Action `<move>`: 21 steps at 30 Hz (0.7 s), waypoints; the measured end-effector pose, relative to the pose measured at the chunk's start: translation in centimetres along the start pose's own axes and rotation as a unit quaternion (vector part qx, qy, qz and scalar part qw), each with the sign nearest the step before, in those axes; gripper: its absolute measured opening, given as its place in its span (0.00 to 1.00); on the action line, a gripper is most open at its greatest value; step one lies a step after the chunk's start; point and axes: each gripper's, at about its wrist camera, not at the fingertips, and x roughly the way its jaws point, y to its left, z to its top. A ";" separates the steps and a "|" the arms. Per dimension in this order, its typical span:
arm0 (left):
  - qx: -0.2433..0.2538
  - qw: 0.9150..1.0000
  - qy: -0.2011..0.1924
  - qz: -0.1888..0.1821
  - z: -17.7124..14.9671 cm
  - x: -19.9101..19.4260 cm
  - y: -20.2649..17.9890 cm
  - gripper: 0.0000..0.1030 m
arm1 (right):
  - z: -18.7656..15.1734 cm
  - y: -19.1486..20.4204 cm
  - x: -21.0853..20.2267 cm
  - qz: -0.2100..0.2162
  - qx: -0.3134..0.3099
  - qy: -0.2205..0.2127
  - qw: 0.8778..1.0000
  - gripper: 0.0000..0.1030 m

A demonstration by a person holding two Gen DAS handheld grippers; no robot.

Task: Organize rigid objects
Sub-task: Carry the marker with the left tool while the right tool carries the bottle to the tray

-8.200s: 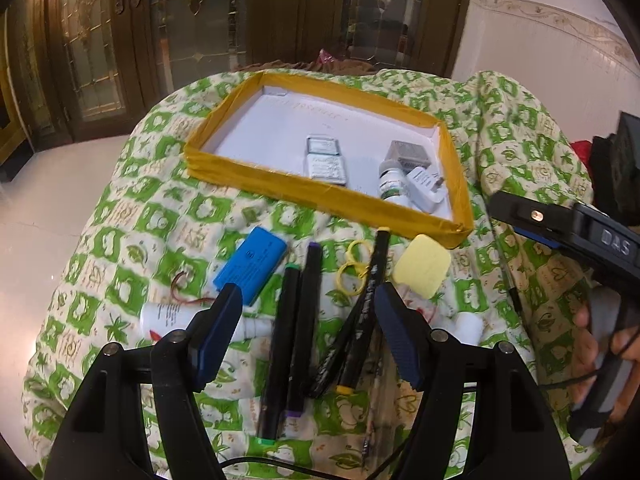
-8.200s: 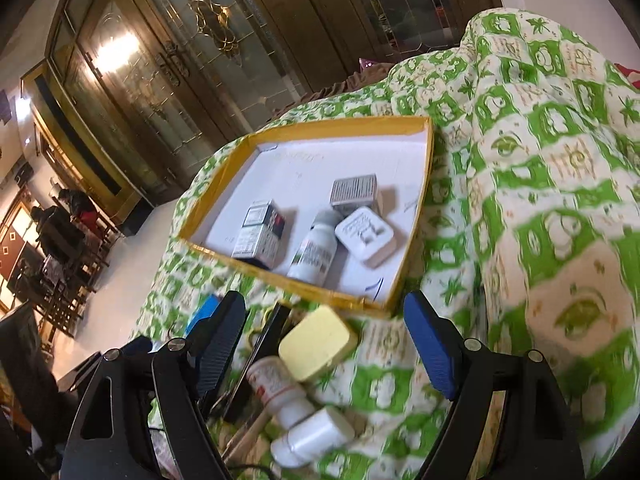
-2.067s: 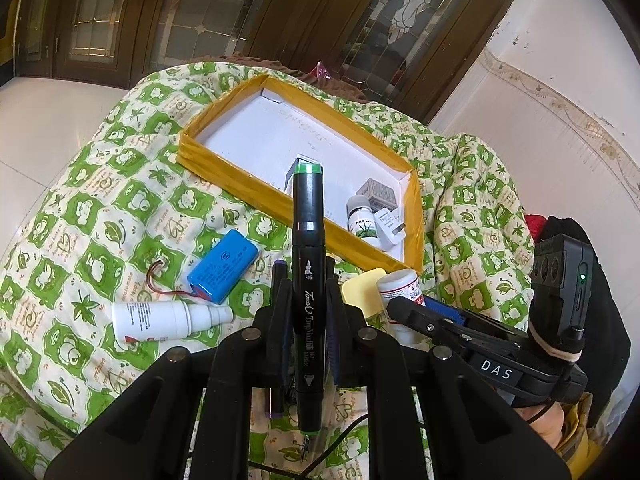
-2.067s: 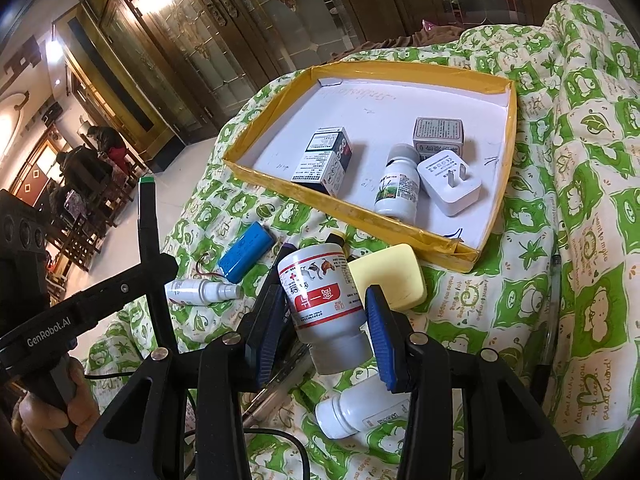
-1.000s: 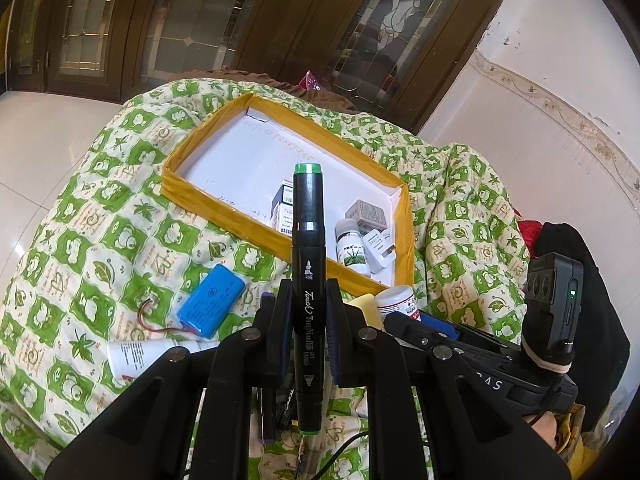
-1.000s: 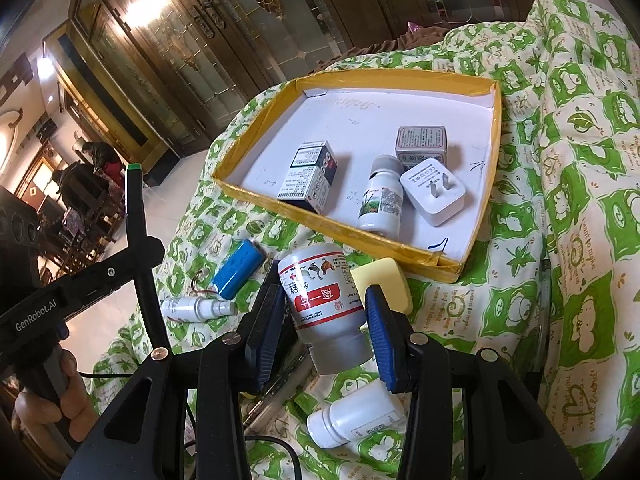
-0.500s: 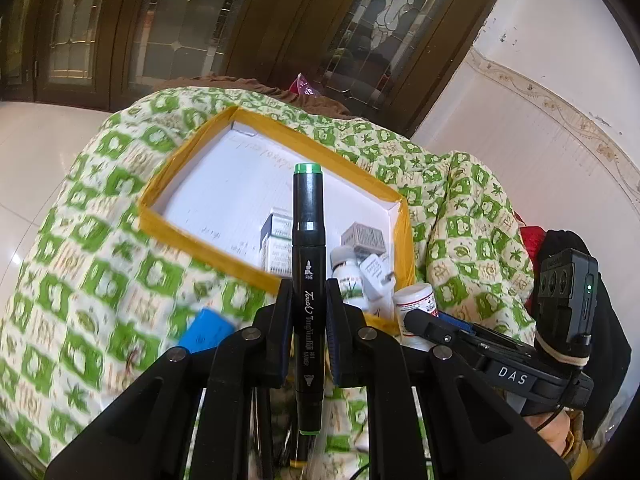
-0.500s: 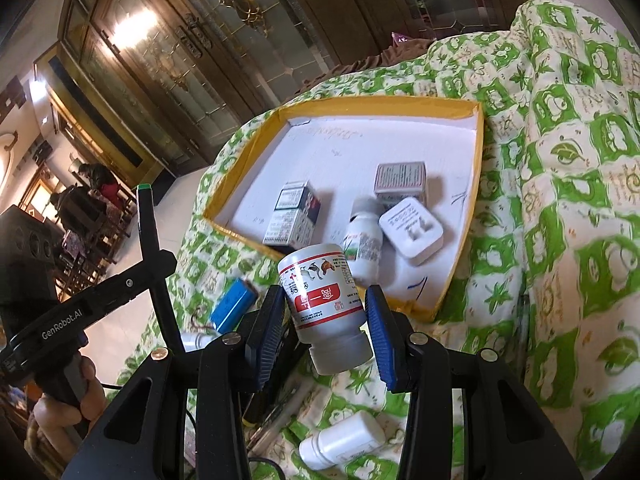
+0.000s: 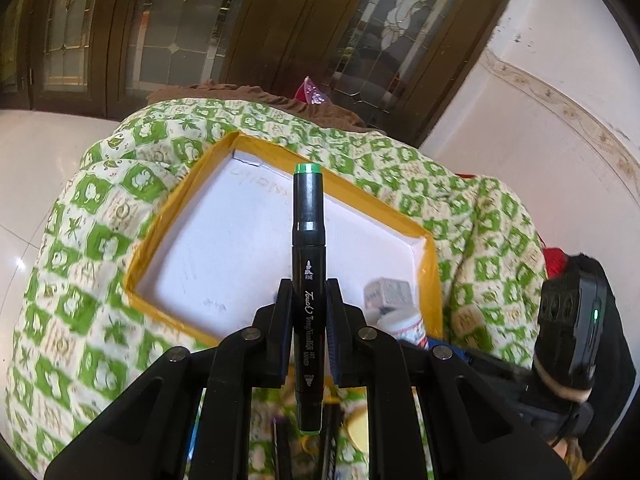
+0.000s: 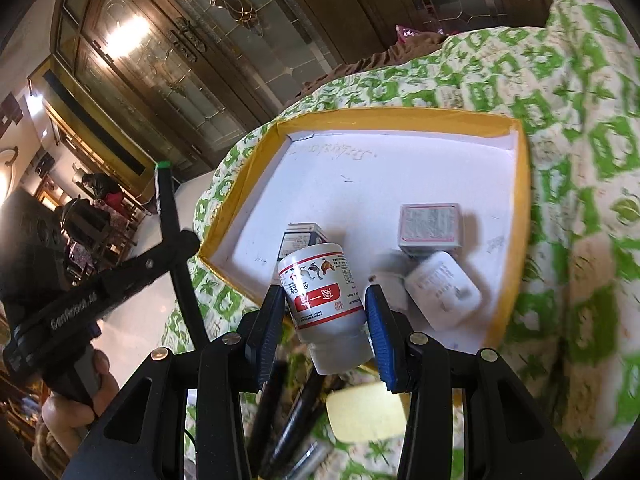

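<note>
Both loads should clear the yellow rim, then go down on bare white floor of the tray [image 10: 520,184]. Left gripper [image 9: 307,312] jaws clenched on the marker [image 9: 307,240], upright over the tray. Right gripper [image 10: 326,312] jaws grasping the bottle [image 10: 324,300] at the near rim, both angled down.

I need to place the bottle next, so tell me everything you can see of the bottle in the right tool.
The bottle is white plastic with a label bearing a red band, small animal pictures and fine print. It is clamped at its sides between the blue pads of the right tool, flat base pointing away, cap end toward the camera, tilted slightly. It hangs above the near edge of the yellow tray, touching nothing else.
</note>
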 end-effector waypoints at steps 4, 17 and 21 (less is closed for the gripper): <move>-0.017 1.000 0.002 0.003 1.6 1.4 1.2 0.12 | 0.1 0.0 1.7 0.002 -0.001 0.011 1.000 0.36; -0.015 0.998 0.030 0.048 3.3 7.2 3.3 0.12 | -0.2 1.0 5.8 -0.050 -0.066 0.020 0.996 0.36; -0.011 0.996 0.053 0.068 2.4 8.7 4.3 0.12 | -0.3 0.7 6.2 -0.041 -0.060 0.022 0.997 0.32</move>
